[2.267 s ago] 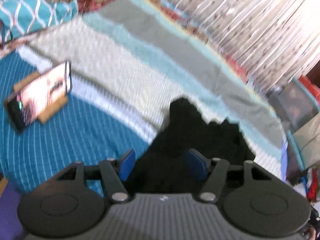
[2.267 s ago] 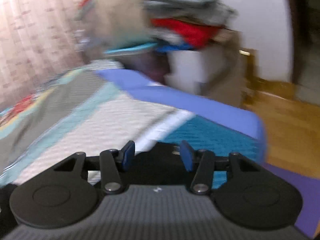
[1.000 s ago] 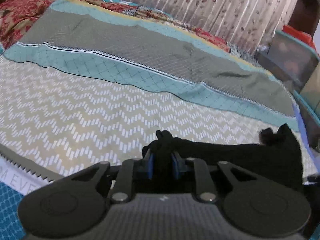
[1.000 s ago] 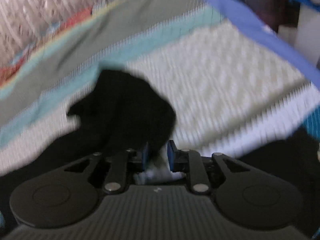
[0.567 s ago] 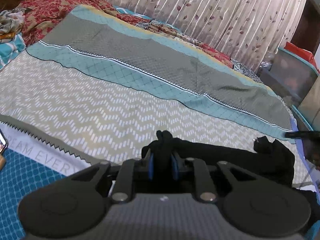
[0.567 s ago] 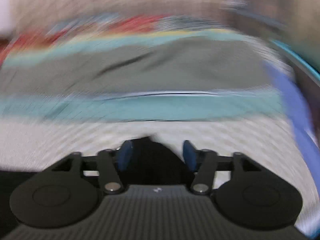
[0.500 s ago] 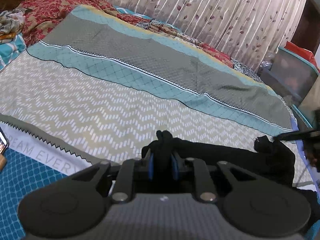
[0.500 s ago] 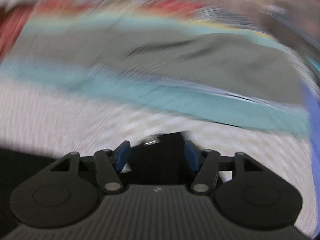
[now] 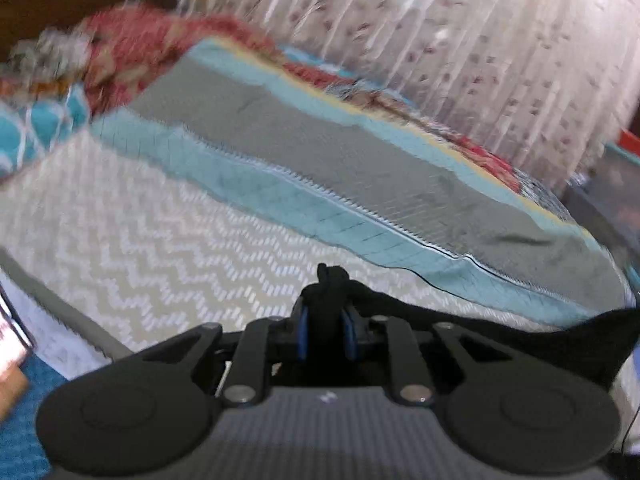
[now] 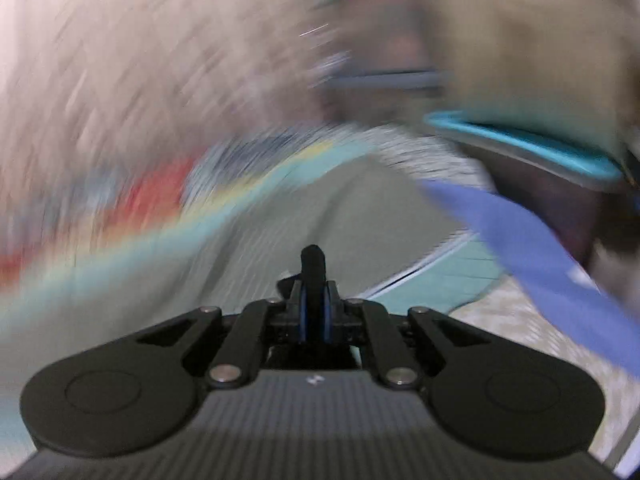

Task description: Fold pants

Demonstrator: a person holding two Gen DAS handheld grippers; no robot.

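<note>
The black pants (image 9: 480, 330) stretch from my left gripper off to the right edge of the left wrist view, held above the bedspread (image 9: 160, 240). My left gripper (image 9: 325, 332) is shut on a bunched fold of the black cloth, which pokes up between the blue pads. In the blurred right wrist view my right gripper (image 10: 314, 312) is shut on another pinch of the black pants (image 10: 314, 264), a small tuft standing up past the fingertips. The rest of the garment is hidden under both gripper bodies.
The bedspread has zigzag cream, teal and grey bands (image 9: 360, 168). Red patterned bedding (image 9: 132, 44) lies at the far left, a curtain (image 9: 460, 40) behind. A phone (image 9: 12, 332) sits at the left edge. A blue mattress edge (image 10: 540, 248) and a teal-rimmed box (image 10: 520, 140) lie right.
My right gripper stood open over the black cloth half a second ago; now it has shut on it and swung up and aside. The left gripper kept its grip and shifted slightly.
</note>
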